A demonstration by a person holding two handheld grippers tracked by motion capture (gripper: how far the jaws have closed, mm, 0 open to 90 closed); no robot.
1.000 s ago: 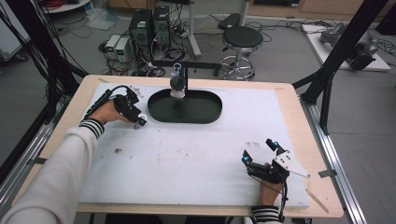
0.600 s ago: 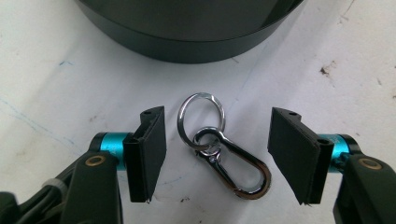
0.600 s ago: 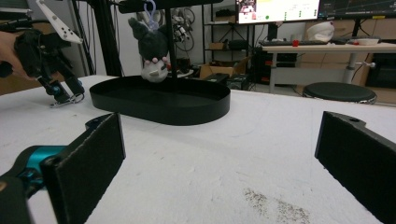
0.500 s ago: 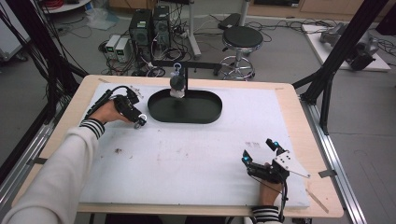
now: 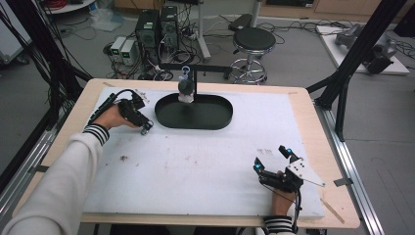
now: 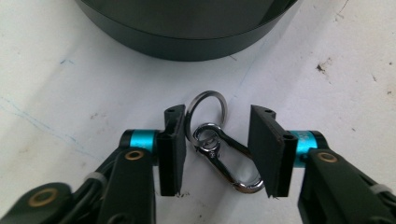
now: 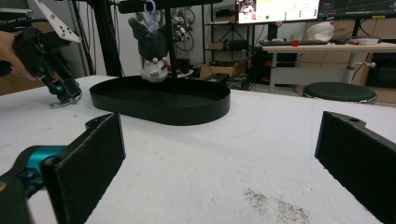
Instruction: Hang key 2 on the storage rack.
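step: pick up keyring clasp | left gripper jaws just closing around it, not yet clamped | right gripper gaping, idle | tip: centre on clasp body, squeeze evenly

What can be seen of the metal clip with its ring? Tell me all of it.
The carabiner clip is shiny silver metal, a pear-shaped snap hook with a swivel eye linked to a round split key ring. It lies flat on the white table cover, just short of the black oval tray. It sits between the jaws of the left hand-held gripper, which have just been closing; both pads look at or very near the metal.
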